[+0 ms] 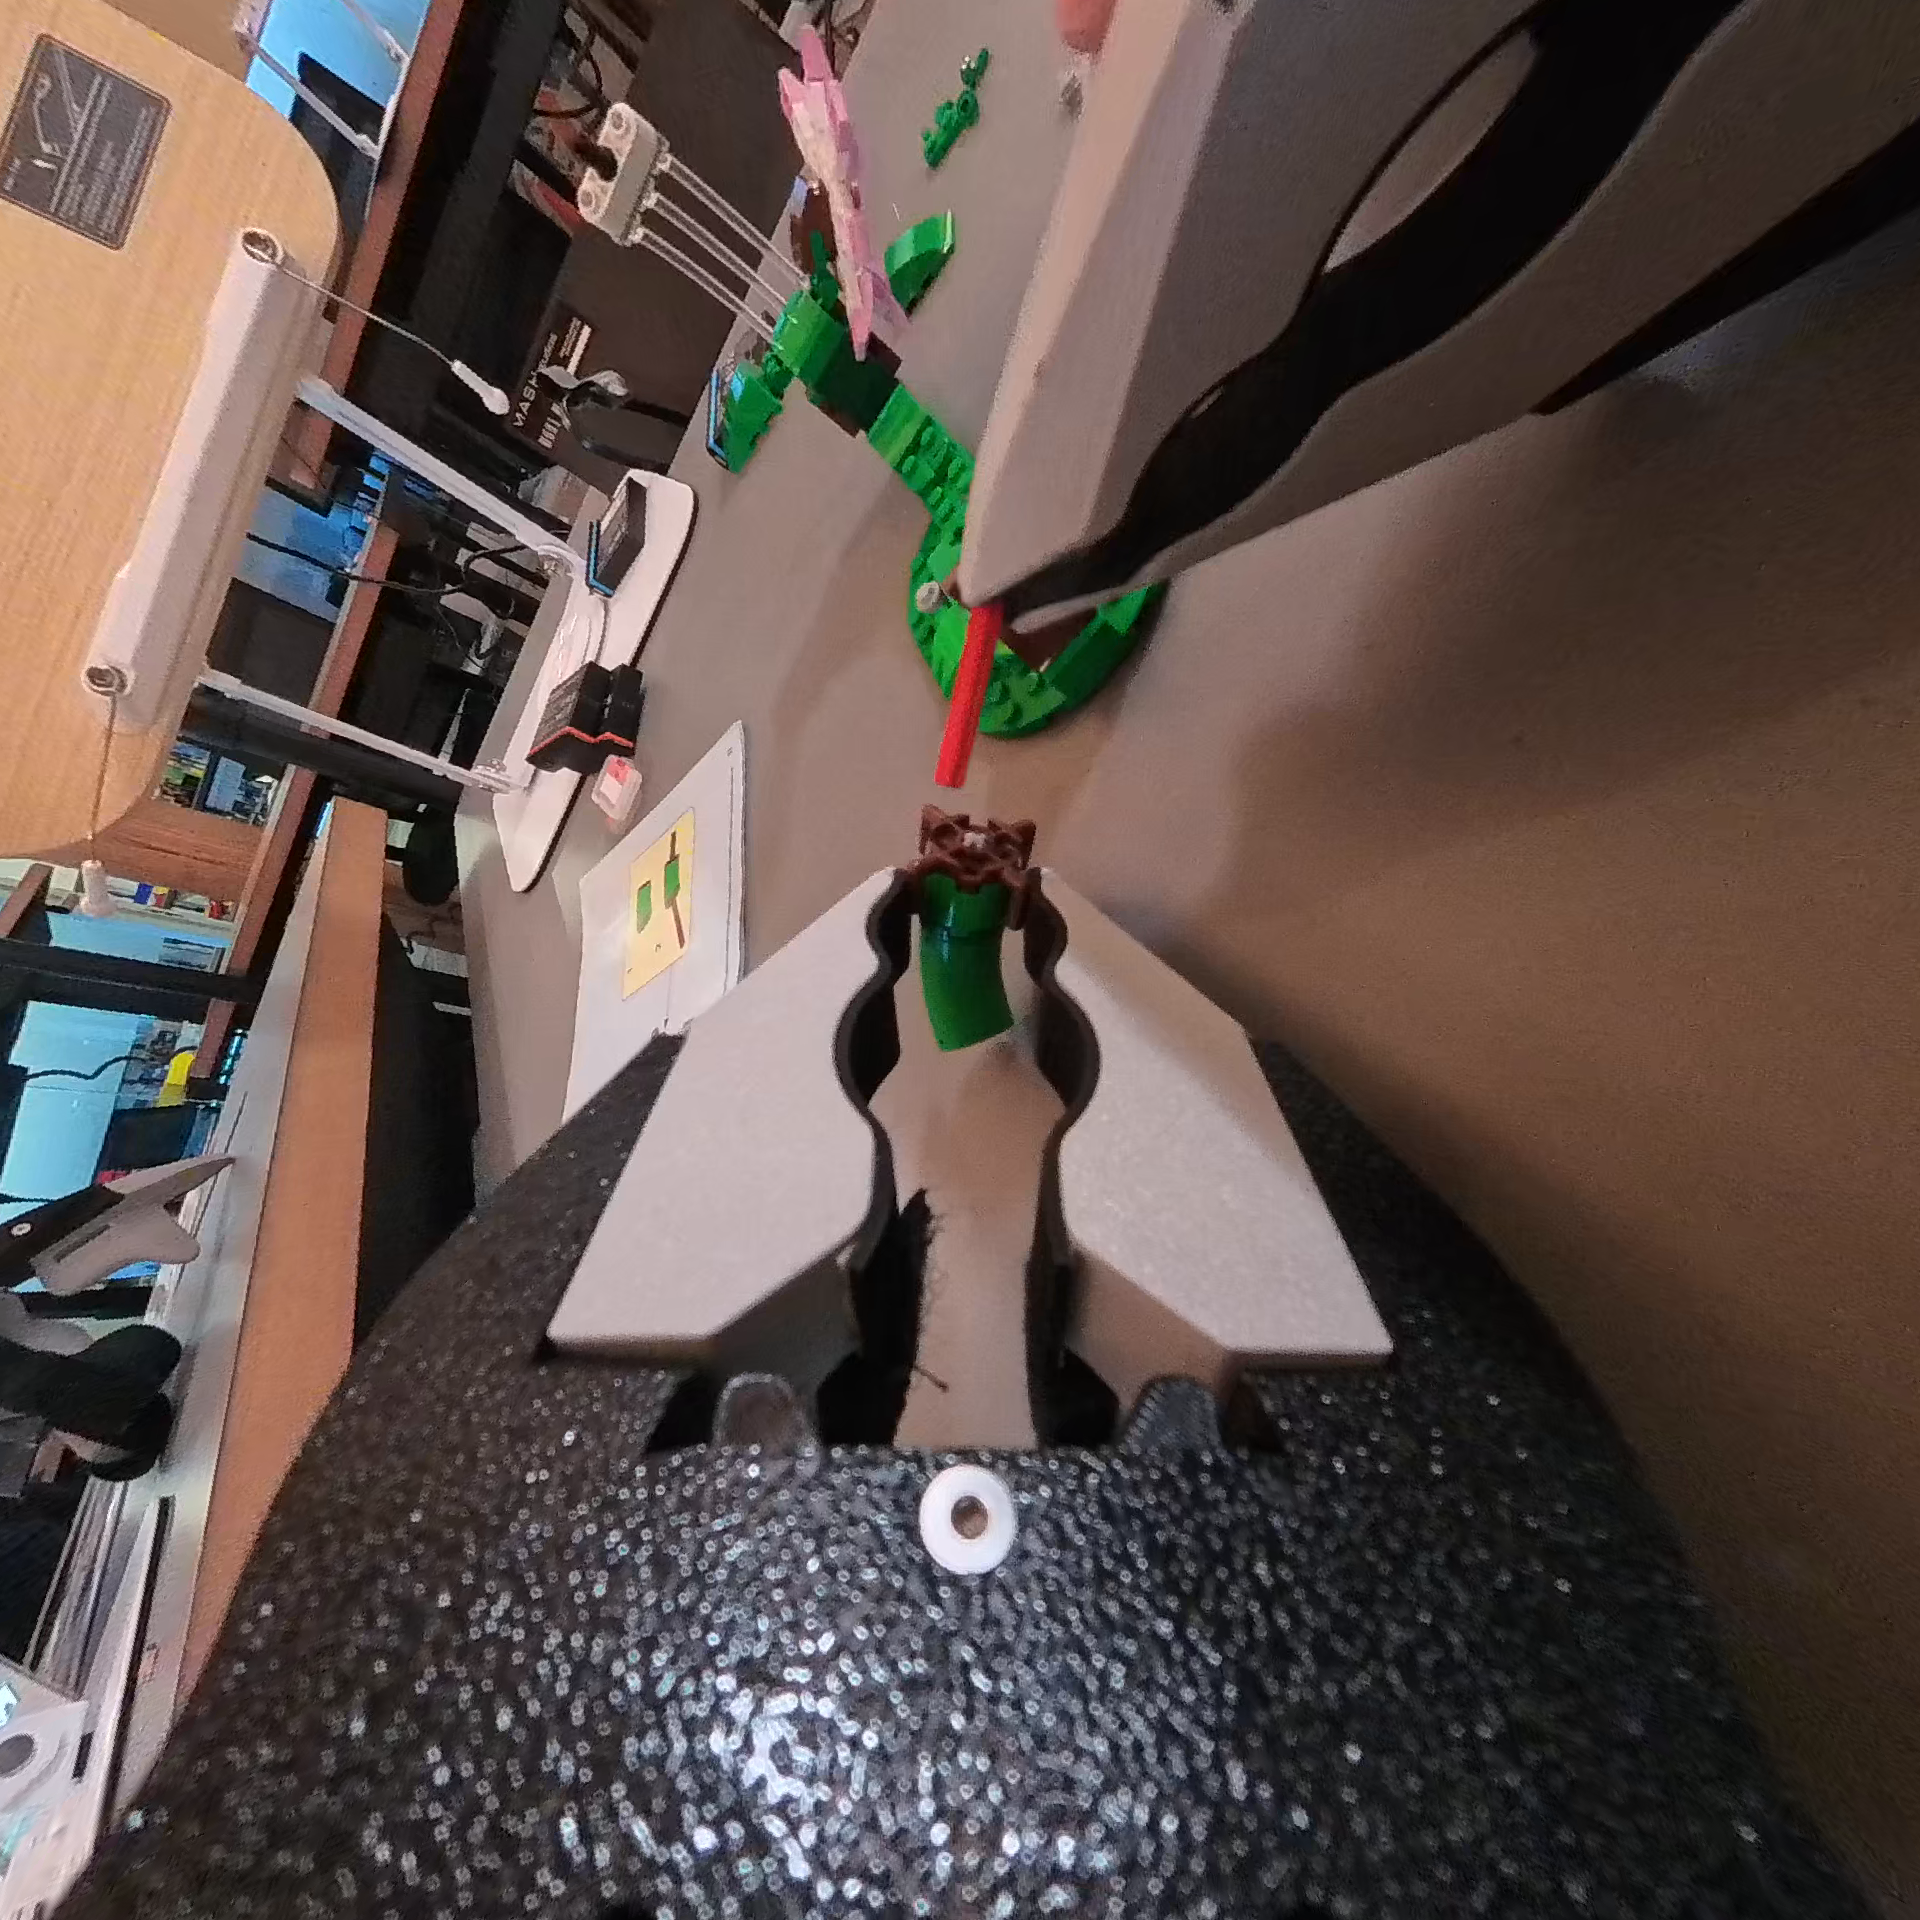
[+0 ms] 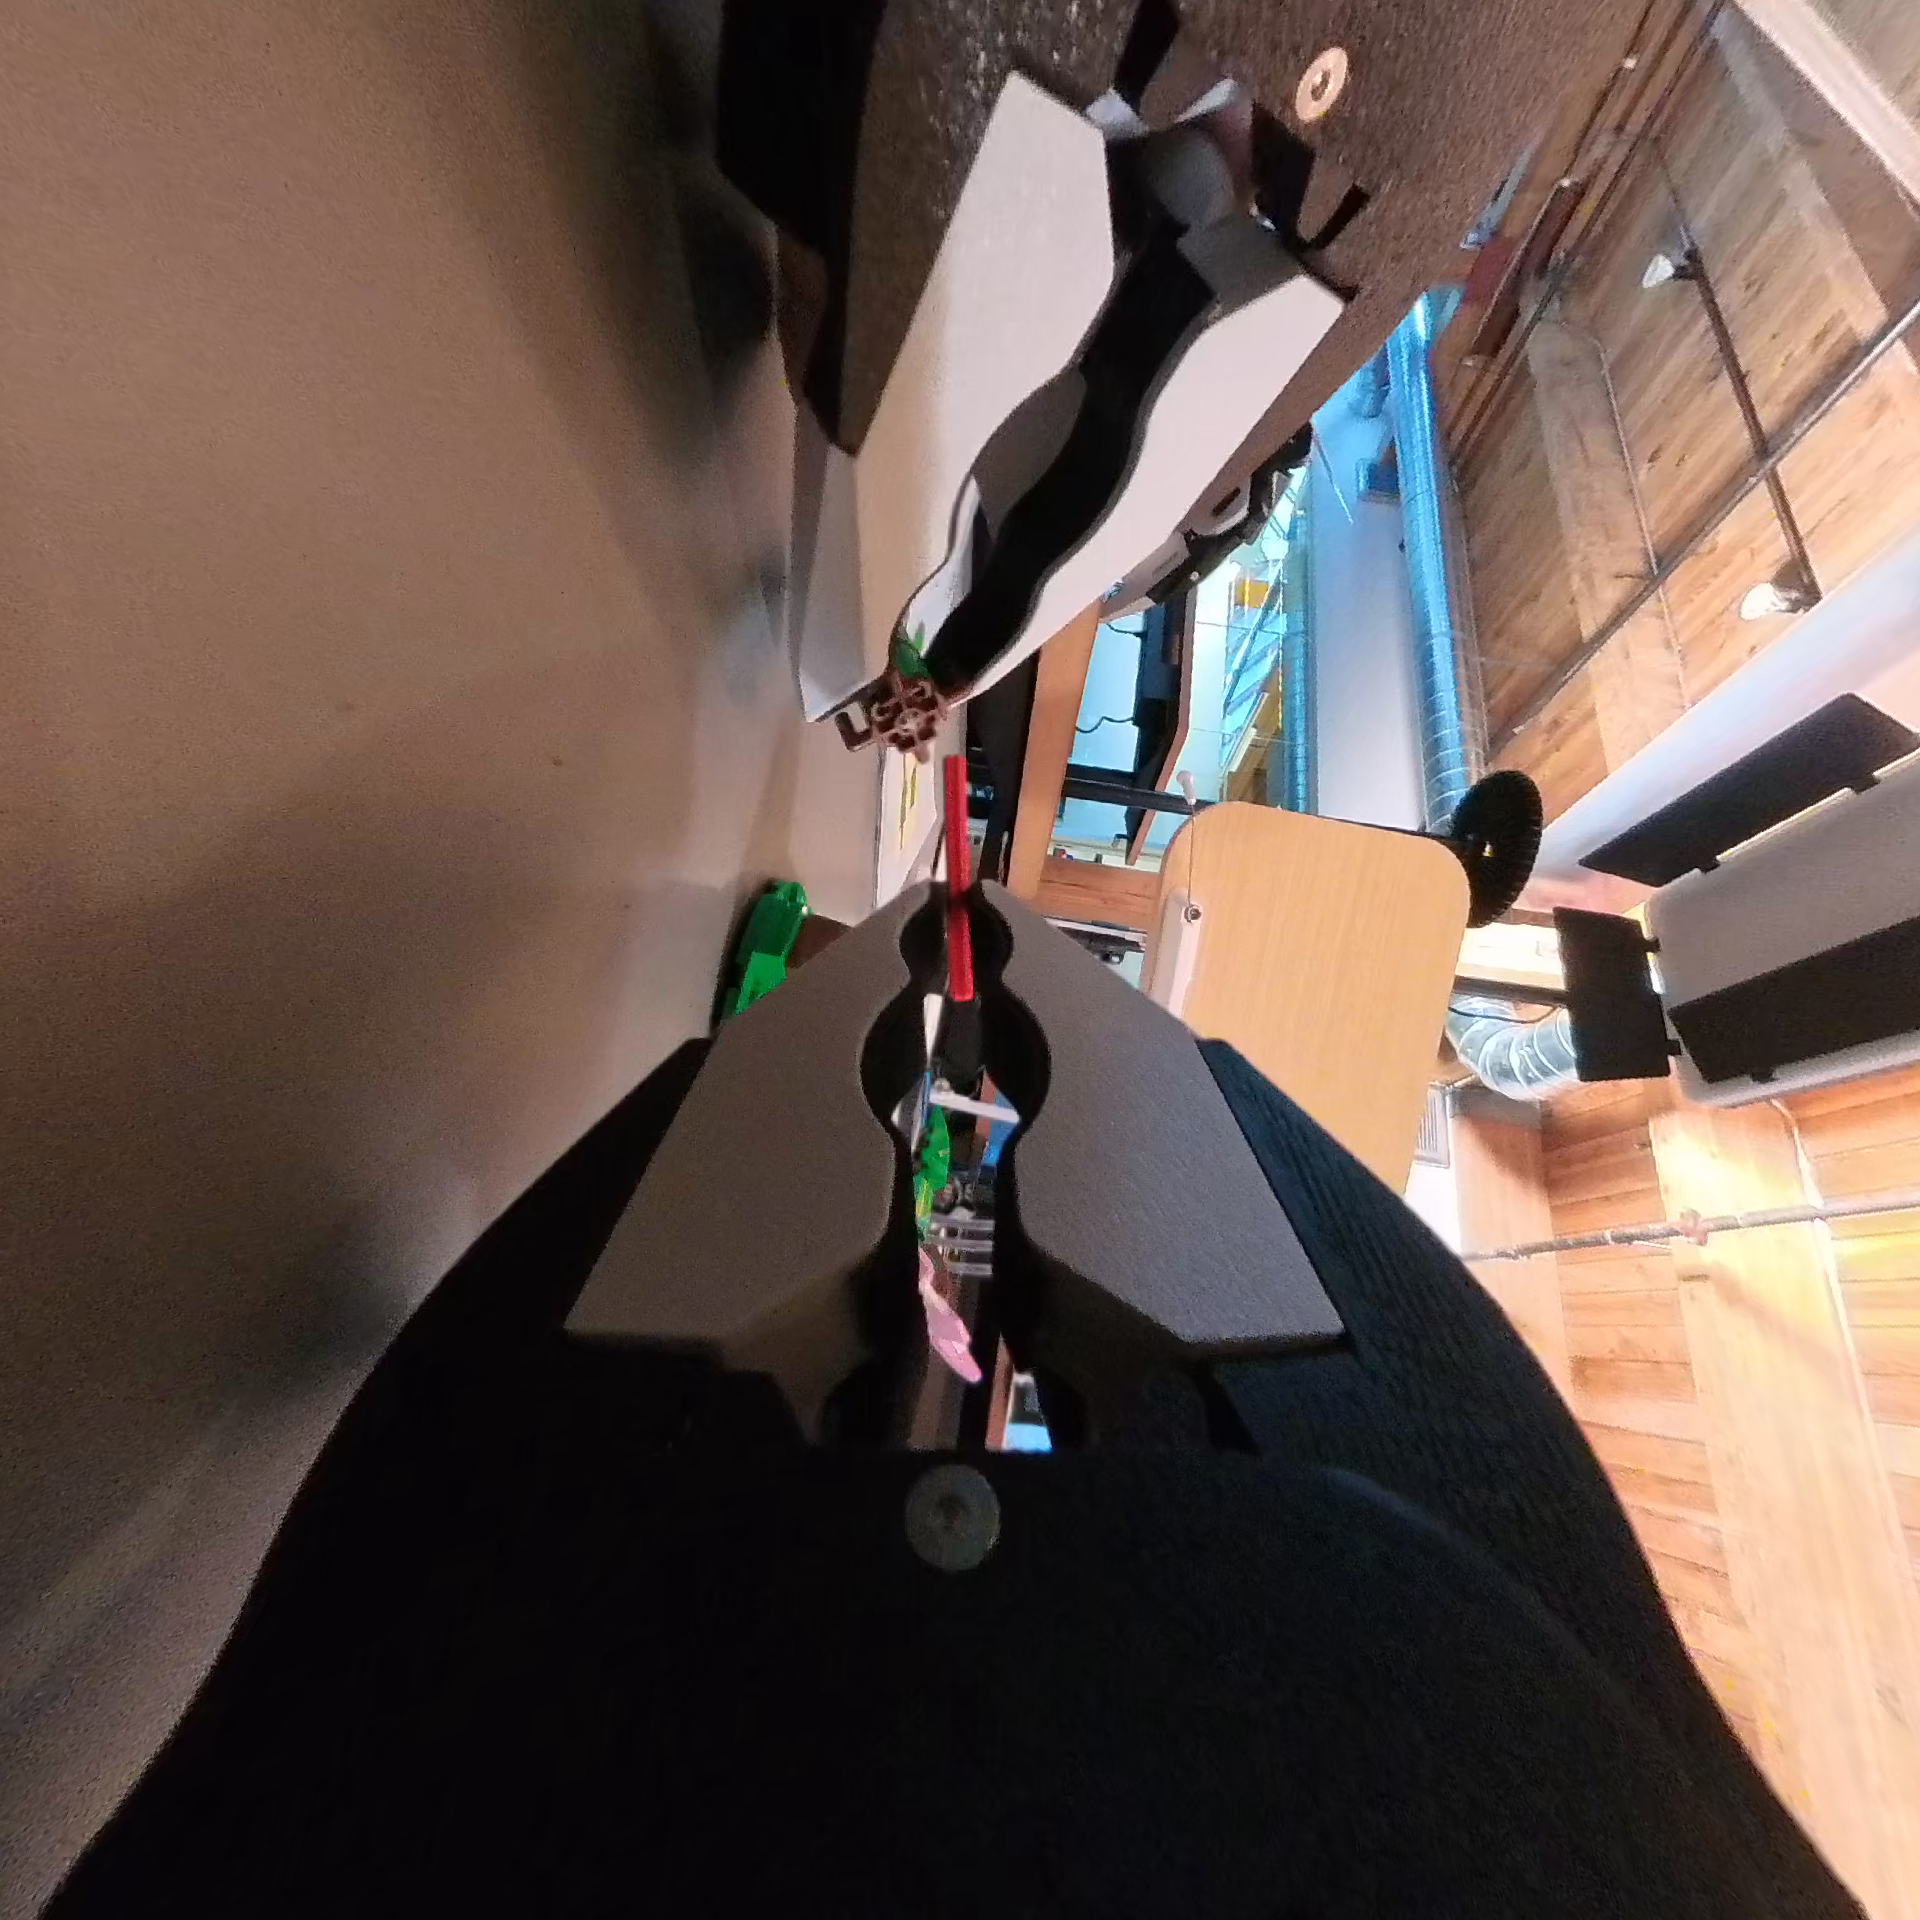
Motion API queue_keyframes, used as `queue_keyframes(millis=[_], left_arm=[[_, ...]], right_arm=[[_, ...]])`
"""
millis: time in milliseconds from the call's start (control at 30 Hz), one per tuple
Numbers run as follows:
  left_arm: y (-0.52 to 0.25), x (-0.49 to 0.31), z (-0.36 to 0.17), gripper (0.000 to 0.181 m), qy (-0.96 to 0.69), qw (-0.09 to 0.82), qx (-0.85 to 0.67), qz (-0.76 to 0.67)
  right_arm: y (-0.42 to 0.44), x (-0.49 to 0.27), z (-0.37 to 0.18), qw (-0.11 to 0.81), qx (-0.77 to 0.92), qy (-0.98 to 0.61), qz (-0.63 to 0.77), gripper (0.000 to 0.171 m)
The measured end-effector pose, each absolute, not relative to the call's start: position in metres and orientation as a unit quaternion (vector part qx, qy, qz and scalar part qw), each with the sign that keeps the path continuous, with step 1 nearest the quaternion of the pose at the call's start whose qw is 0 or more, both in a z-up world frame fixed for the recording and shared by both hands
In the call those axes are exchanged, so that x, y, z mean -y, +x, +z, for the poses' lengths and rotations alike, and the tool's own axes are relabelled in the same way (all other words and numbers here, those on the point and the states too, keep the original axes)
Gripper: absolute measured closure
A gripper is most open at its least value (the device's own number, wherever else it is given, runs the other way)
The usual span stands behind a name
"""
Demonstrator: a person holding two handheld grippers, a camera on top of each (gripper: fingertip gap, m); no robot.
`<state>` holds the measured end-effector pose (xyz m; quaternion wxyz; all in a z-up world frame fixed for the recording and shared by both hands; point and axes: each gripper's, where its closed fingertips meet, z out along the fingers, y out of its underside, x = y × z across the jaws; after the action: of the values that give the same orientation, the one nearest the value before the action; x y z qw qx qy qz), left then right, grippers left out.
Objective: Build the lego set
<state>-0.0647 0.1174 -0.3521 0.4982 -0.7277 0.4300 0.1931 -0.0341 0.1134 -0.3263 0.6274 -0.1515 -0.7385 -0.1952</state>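
My left gripper [image 1: 971, 883] is shut on a small green curved stem piece [image 1: 961, 977] with a brown cross-shaped cap [image 1: 977, 840] at its tip, held in the air. My right gripper [image 2: 956, 896] is shut on a thin red axle [image 2: 954, 873]. In the left wrist view the right gripper [image 1: 992, 608] comes in from the upper right, and the red axle [image 1: 966, 696] points at the brown cap with a small gap between them. In the right wrist view the left gripper [image 2: 920, 691] holds the brown cap [image 2: 909, 717] just beyond the axle's tip.
On the grey table [image 1: 810, 603] lie a curved green plate assembly [image 1: 1029, 675], a green and pink flower build [image 1: 831, 312], loose green pieces [image 1: 951, 114] and an instruction booklet [image 1: 665, 904]. A white board [image 1: 582, 675] with black boxes sits at the table's edge.
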Motion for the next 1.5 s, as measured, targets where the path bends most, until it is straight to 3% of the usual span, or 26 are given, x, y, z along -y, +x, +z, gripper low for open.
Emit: queue_keyframes(millis=[1500], left_arm=[[-0.0574, -0.1152, -0.3524, 0.162, -0.717, 0.502, -0.448, 0.183]], right_arm=[[-0.0359, -0.1094, -0.3224, 0.631, 0.741, -0.138, -0.183, 0.169]])
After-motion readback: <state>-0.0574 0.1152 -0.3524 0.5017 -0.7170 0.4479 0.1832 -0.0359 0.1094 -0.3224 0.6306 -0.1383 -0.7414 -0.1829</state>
